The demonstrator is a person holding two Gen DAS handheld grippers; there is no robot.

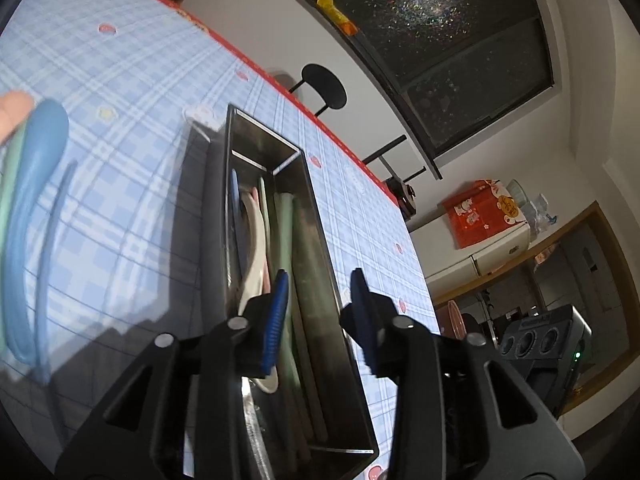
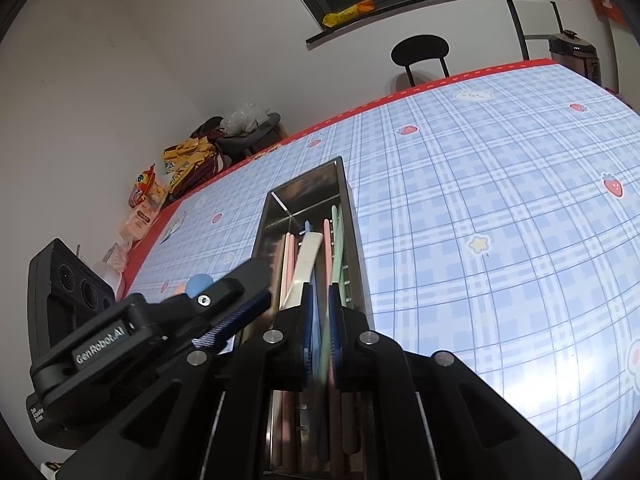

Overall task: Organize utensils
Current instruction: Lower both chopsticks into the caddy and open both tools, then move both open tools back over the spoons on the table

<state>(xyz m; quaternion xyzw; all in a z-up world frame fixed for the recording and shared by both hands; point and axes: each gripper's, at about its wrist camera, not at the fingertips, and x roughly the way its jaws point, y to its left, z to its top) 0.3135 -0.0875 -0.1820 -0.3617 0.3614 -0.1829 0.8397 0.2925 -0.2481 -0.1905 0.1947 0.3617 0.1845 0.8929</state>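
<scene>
A long steel utensil box [image 1: 320, 216] lies on the blue plaid tablecloth [image 1: 132, 92]. It holds a white spoon [image 1: 256, 232], green chopsticks [image 1: 286, 232] and other pastel pieces. My left gripper [image 1: 320, 276] hovers over its near half, open, with nothing between the fingers. Left of the box a blurred blue spoon [image 1: 36, 200] and a green spoon [image 1: 6, 184] show beside a person's fingertip [image 1: 12, 116]. My right gripper [image 2: 320, 288] is low over the same box [image 2: 312, 188]. Its pads stand a narrow gap apart, with blue, green and pink handles blurred in the gap. The left gripper's finger [image 2: 236, 316] reaches in from the left.
The tablecloth's red border [image 2: 440, 80] marks the far edge, with a black chair [image 2: 420, 50] behind it. Snack packets [image 2: 152, 200] and a black three-lens device [image 2: 68, 284] sit past the left edge. Wide bare cloth [image 2: 500, 240] lies right of the box.
</scene>
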